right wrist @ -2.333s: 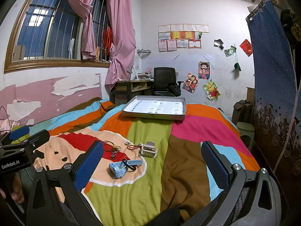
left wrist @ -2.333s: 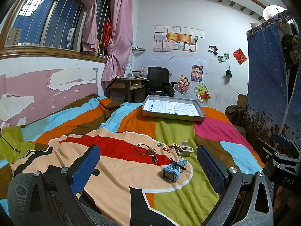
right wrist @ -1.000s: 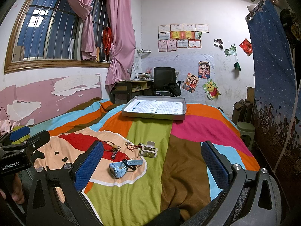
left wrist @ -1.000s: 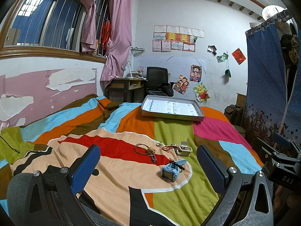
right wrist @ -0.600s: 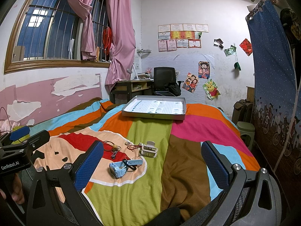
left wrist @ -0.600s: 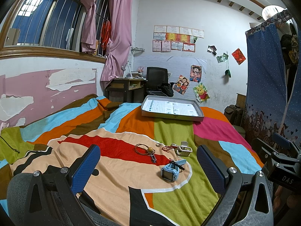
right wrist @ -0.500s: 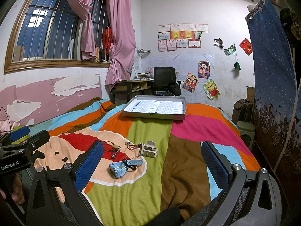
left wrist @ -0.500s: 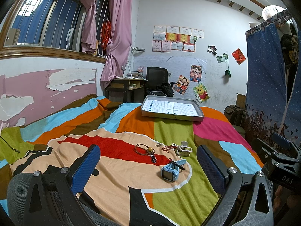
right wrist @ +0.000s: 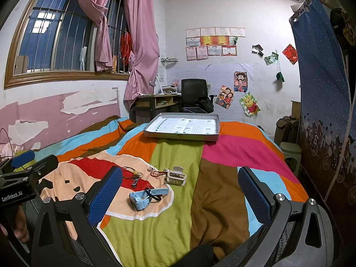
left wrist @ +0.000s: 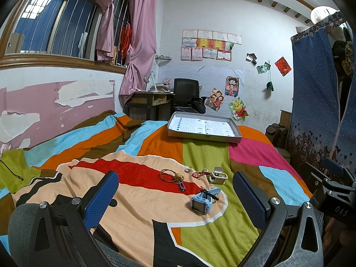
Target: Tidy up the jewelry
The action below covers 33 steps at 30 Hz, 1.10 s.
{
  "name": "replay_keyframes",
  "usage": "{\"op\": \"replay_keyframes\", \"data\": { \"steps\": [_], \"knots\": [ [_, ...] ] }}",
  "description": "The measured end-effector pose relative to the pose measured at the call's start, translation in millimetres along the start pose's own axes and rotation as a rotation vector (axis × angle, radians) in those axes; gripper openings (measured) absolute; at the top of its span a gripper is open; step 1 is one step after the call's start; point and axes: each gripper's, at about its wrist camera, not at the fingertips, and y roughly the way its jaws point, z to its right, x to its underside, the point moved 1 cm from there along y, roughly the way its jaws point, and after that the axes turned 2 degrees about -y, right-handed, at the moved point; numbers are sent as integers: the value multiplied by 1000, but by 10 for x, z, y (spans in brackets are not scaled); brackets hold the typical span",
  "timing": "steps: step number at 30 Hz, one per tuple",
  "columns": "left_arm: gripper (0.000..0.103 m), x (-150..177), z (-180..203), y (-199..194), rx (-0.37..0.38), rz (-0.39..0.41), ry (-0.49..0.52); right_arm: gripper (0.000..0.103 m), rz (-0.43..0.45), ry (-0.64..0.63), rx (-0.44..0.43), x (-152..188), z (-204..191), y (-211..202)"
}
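Starting step: your left gripper [left wrist: 172,191] and right gripper [right wrist: 181,188] hover with jaws wide, empty.
Jewelry: watch [left wrist: 201,201], cord necklace [left wrist: 172,175] lie centre-frame on bed.
Next: carry one to tray [left wrist: 203,136], upper centre.

Bedroom around a striped bedspread [left wrist: 200,153]

Beyond the bedspread's far end stand a desk [left wrist: 148,102] and a black chair [left wrist: 185,94]. Left of the bedspread, pink curtains [left wrist: 140,37] hang by a barred window [left wrist: 55,22]. Posters [right wrist: 227,94] and certificates [right wrist: 211,42] cover the wall past the chair; a blue curtain [right wrist: 322,71] hangs right.
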Motion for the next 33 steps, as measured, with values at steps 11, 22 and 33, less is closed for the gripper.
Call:
{"op": "replay_keyframes", "data": {
  "steps": [11,22,33],
  "knots": [
    [103,14,-19,238,39,-65,-58,102,-23,43,-5,-35,59,30],
    [103,-257,4,541,8,-34,-64,102,-29,105,-37,-223,181,434],
    [103,-617,-147,1497,19,-185,-39,102,-27,62,-74,-601,180,1148]
  ]
}}
